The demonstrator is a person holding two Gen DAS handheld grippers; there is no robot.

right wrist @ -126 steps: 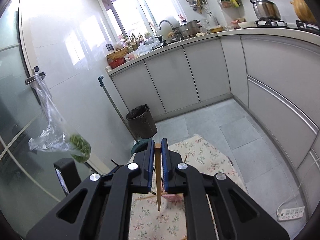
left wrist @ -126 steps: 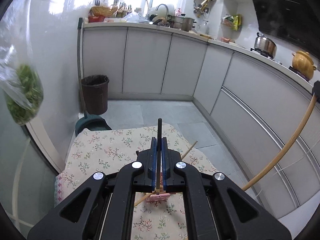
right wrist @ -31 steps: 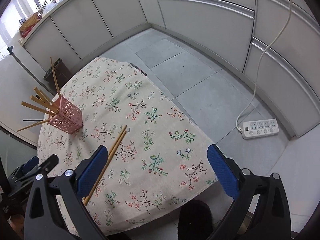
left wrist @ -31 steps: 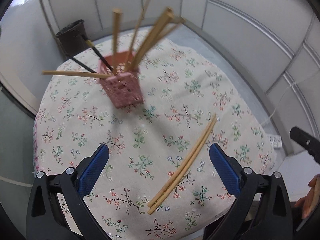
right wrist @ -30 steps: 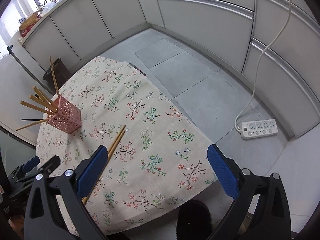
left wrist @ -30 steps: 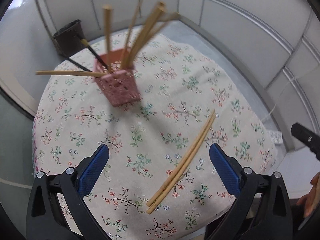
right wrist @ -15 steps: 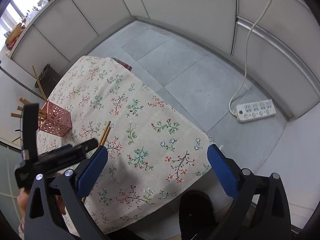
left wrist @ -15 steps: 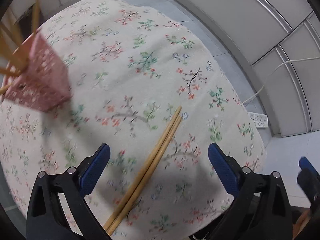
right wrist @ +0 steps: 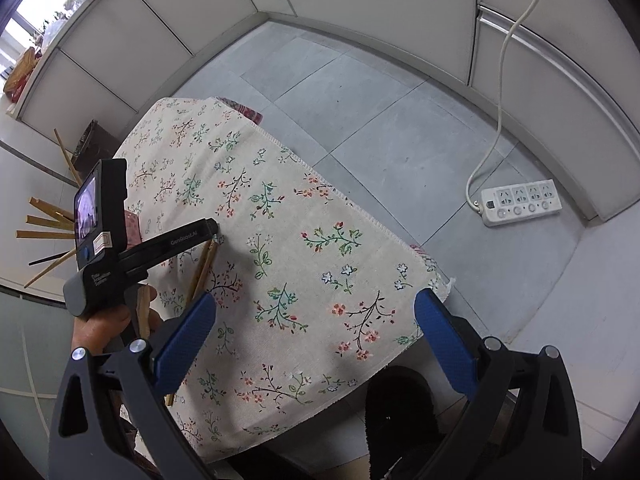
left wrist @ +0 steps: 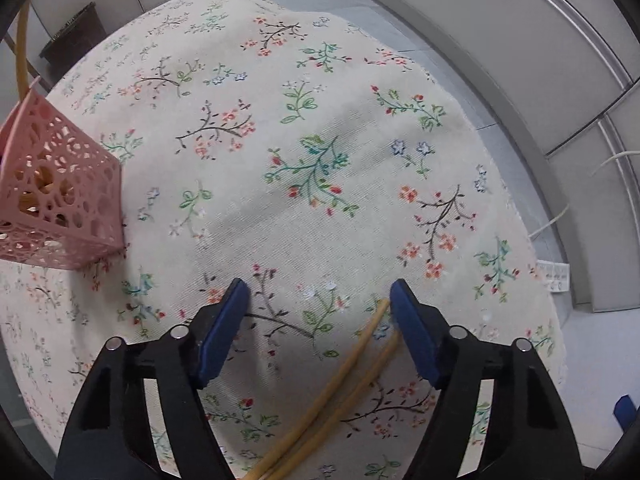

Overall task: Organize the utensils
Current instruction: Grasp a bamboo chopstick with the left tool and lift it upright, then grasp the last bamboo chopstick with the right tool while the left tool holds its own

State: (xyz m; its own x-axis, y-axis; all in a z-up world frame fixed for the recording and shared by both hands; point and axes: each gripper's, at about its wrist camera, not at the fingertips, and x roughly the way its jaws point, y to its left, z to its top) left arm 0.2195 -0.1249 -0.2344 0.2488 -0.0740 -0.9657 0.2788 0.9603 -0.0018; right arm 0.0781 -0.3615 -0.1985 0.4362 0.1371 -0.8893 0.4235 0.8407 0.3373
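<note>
Two wooden chopsticks lie side by side on the flowered tablecloth. My left gripper points steeply down over them, jaws closing. The chopsticks' far ends sit between the blue pads, close to the right pad, and neither pad presses on them. A pink lattice holder stands at the left, with several chopsticks fanning out of it. In the right wrist view the left gripper's body hides most of the holder. My right gripper hangs open above the table's near corner with nothing between its pads.
The cloth-covered table ends close to my right gripper, with grey floor tiles beyond. A white power strip and its cord lie on the floor at the right. A dark waste bin stands behind the table. White cabinets line the far side.
My left gripper has come down and forward over the two loose chopsticks, and its jaws have narrowed. It now shows in the right wrist view. The right gripper has barely shifted.
</note>
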